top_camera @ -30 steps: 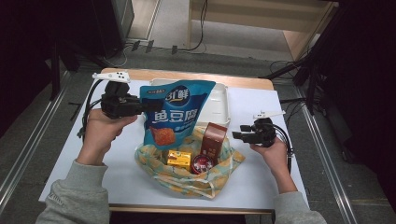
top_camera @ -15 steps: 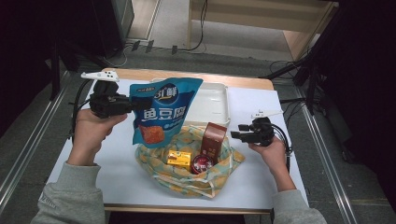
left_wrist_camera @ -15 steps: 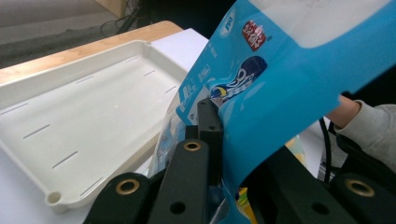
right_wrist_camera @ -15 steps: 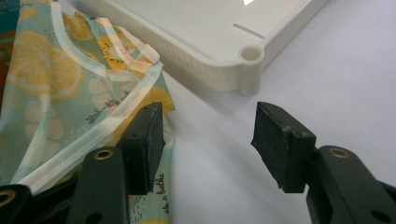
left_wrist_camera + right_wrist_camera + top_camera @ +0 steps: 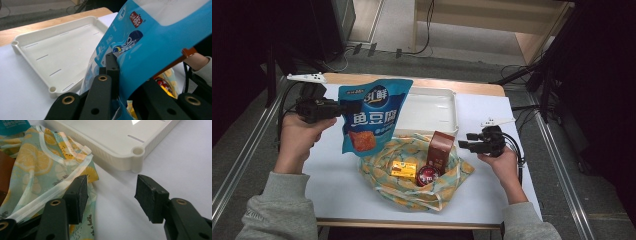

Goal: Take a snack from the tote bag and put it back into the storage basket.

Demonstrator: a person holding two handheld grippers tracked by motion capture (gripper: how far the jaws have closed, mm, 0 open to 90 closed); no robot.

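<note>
Leftward goes the bag (image 5: pixel 371 117), clenched by the left gripper (image 5: pixel 343 108); carry it clear to the tray (image 5: pixel 447 95), right gripper (image 5: pixel 463 145) released.

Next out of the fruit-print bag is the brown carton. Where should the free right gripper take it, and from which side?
Grip the brown carton near its top, coming down from above: it stands upright, its top clear of the fruit-print cloth bag. The right gripper, jaws open, waits just beside it.
</note>
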